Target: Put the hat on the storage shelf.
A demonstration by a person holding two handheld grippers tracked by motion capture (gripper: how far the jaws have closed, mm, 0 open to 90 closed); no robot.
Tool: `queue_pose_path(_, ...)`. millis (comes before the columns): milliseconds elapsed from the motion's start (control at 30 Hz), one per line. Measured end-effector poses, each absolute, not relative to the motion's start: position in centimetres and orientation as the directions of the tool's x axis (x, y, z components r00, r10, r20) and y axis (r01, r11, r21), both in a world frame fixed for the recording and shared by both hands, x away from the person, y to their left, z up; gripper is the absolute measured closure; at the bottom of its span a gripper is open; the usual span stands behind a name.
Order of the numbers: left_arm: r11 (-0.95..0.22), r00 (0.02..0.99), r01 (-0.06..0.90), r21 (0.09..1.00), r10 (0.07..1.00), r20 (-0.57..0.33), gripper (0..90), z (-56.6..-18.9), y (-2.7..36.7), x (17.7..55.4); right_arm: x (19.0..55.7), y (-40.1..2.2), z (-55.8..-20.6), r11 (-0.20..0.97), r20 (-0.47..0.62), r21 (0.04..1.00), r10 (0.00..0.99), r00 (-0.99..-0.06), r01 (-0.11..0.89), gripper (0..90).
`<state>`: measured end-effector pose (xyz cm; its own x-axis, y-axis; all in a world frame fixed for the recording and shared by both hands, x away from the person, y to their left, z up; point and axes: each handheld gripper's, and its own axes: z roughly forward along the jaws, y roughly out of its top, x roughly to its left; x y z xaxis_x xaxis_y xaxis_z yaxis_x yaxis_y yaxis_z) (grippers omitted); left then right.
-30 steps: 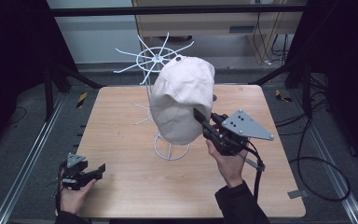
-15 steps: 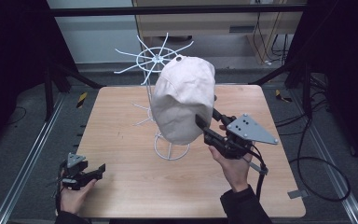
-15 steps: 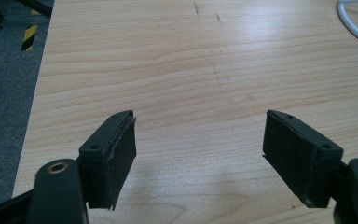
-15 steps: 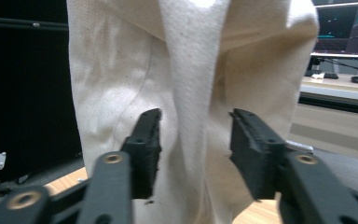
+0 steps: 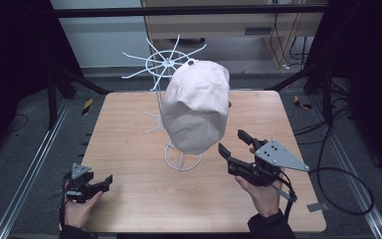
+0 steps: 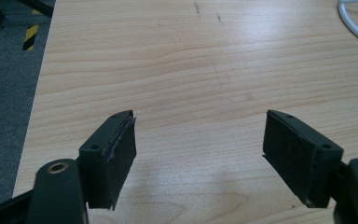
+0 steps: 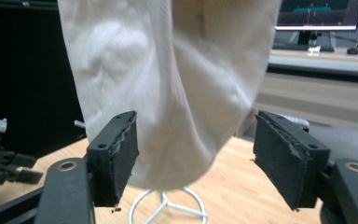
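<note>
A cream cap (image 5: 197, 107) hangs on a white wire stand (image 5: 165, 64) whose ring base sits near the middle of the wooden tabletop (image 5: 129, 149). The right gripper (image 5: 235, 144), held in the person's right hand (image 5: 264, 191) just right of the stand's base, points at the lower edge of the cap with its jaws spread wide, holding nothing and standing just clear of the cloth. The left gripper (image 5: 107, 180), in the left hand (image 5: 78, 209), rests well to the left of the stand at the near corner of the tabletop, its jaws also wide apart and empty over bare wood.
</note>
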<state>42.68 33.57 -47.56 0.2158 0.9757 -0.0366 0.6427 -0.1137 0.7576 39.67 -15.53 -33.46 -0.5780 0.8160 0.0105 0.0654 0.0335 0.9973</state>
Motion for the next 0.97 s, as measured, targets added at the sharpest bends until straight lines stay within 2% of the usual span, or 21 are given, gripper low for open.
queue_pose_path(167, -0.116, 0.217, 0.638, 0.761, 0.976, -0.033, 26.1, -47.5, 33.6, 42.6, 39.4, -17.1, -35.1, 0.029, 0.038, 0.994, 0.819, -0.572, 0.107, 27.9)
queue_pose_path(433, -0.128, 0.239, 0.636, 0.761, 0.97, -0.037, 29.9, -47.5, 33.5, 42.6, 41.0, -19.9, -40.2, 0.049, 0.093, 0.963, 0.864, -0.495, 0.265, 25.1)
queue_pose_path(667, -0.133, 0.245, 0.64, 0.757, 0.969, -0.037, 32.4, -47.5, 33.5, 42.6, 42.9, -21.3, -44.2, 0.105, 0.074, 0.922, 0.898, -0.434, 0.374, 21.2)
queue_pose_path(967, -0.144, 0.254, 0.644, 0.751, 0.967, -0.032, 34.3, -47.6, 33.4, 42.7, 44.1, -23.1, -47.1, 0.145, 0.039, 0.874, 0.93, -0.365, 0.463, 18.7)
